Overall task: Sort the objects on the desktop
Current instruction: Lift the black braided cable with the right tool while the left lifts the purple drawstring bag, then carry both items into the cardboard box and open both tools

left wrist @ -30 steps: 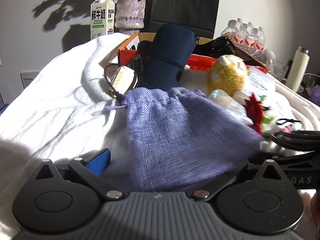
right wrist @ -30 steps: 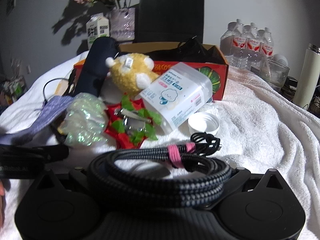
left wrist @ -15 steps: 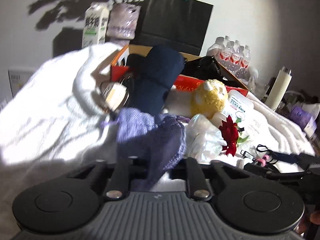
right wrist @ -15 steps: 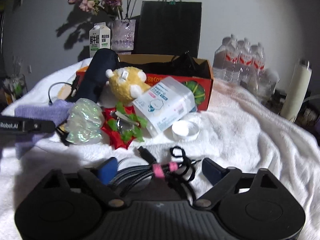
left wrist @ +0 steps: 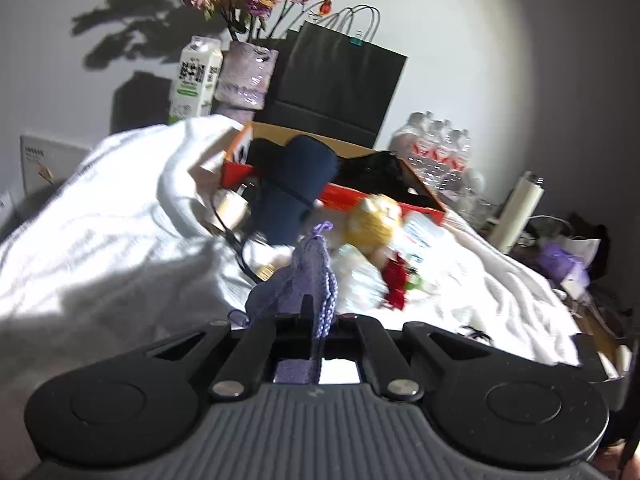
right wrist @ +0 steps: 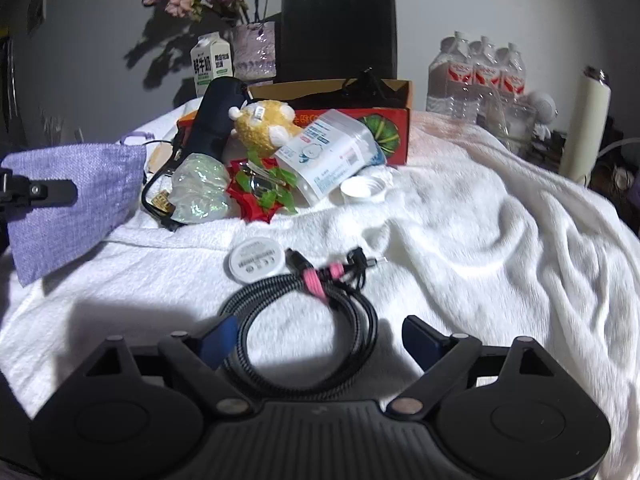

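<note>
Purple cloth pouch (left wrist: pixel 308 276): pinched in the fully clenched left gripper (left wrist: pixel 310 320), lifted off the white towel (right wrist: pixel 460 240), hanging at the left in the right wrist view.

Coiled braided cable (right wrist: pixel 308 320), pink tie: lying on the towel between the fingers of the right gripper (right wrist: pixel 316 334); its jaws are closing, wide apart, pads not pressing on the coil.

Round white disc (right wrist: pixel 258 260): on the towel, touching the cable's far end.

Heap beyond: iridescent plastic wad (right wrist: pixel 198 192), red and green flower (right wrist: pixel 260 196), yellow plush toy (right wrist: pixel 264 122), clear tub (right wrist: pixel 332 152) tipped on its side, its white lid (right wrist: pixel 364 190) just beside.

Orange cardboard box (right wrist: pixel 396 132): holds black straps; a navy soft case (right wrist: pixel 216 116) leans against it.

Behind: milk carton (right wrist: pixel 212 62), vase of flowers (right wrist: pixel 256 50), black paper bag (right wrist: pixel 338 28), water bottles (right wrist: pixel 476 76).
</note>
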Tool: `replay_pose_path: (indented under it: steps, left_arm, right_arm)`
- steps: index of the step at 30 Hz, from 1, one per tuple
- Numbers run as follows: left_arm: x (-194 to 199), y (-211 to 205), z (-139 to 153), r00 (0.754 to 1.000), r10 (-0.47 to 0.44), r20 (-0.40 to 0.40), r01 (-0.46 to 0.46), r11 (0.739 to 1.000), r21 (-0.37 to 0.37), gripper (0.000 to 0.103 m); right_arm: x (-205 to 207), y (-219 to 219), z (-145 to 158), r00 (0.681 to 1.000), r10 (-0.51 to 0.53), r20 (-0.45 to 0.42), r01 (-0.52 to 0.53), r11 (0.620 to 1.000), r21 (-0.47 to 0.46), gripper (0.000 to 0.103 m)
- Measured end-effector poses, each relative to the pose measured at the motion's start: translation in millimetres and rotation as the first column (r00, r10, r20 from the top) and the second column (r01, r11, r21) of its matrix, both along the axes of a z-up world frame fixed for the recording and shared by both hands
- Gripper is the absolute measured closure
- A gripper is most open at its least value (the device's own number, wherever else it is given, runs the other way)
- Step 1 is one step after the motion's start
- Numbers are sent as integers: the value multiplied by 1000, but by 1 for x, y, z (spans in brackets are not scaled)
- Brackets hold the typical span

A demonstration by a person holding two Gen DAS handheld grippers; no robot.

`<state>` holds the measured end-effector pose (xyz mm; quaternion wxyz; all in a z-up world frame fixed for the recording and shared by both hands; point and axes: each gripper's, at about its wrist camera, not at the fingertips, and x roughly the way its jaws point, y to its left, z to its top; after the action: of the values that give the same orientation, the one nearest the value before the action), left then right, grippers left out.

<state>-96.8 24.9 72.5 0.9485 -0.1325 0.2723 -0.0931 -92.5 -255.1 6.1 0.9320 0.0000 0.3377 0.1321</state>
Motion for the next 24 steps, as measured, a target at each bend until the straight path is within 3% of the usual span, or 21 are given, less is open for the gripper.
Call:
replay_pose_path:
  steps: [3, 5, 8, 9, 11, 12, 13, 15, 19, 24]
  left_arm:
    - [-6, -10, -1, 1000, -8, -5, 8, 1000, 27, 100]
    - [-9, -17, -1, 1000, -10, -11, 11, 999, 32, 100]
    - [-18, -24, 2, 1000, -4, 0, 4, 999, 51, 100]
    - [-23, -26, 4, 1000, 2, 9, -3, 998, 64, 100]
    - [-29, -29, 5, 1000, 13, 15, -14, 997, 78, 100]
    - [-30, -30, 6, 1000, 19, 11, -20, 996, 82, 100]
    - [-31, -32, 6, 1000, 26, 8, -27, 996, 85, 100]
    - [-32, -37, 8, 999, 31, 12, -31, 995, 96, 100]
    - [-34, -46, 21, 998, 46, 44, -51, 991, 124, 100]
    - [-17, -39, 65, 992, 46, 117, -59, 992, 109, 100]
  right_arm:
    - [1, -9, -6, 1000, 9, -14, -7, 995, 104, 33]
    - [6, -2, -11, 1000, 9, 9, -10, 994, 110, 26]
    - [9, -1, -8, 1000, -23, 10, 22, 991, 130, 27]
    - [7, -6, -6, 1000, -21, 11, 19, 987, 162, 31]
    - [6, -19, -4, 1000, -23, 7, 21, 975, 219, 51]
    - [6, -22, -5, 999, -40, 6, 38, 979, 200, 87]
    - [4, -24, -5, 997, -73, 16, 70, 986, 148, 92]
    - [0, -25, -6, 999, -37, 39, 32, 992, 121, 92]
    - [-30, 0, 5, 982, 11, 187, 7, 996, -94, 94]
    - [-45, -6, 58, 932, 69, 356, -21, 990, -137, 95]
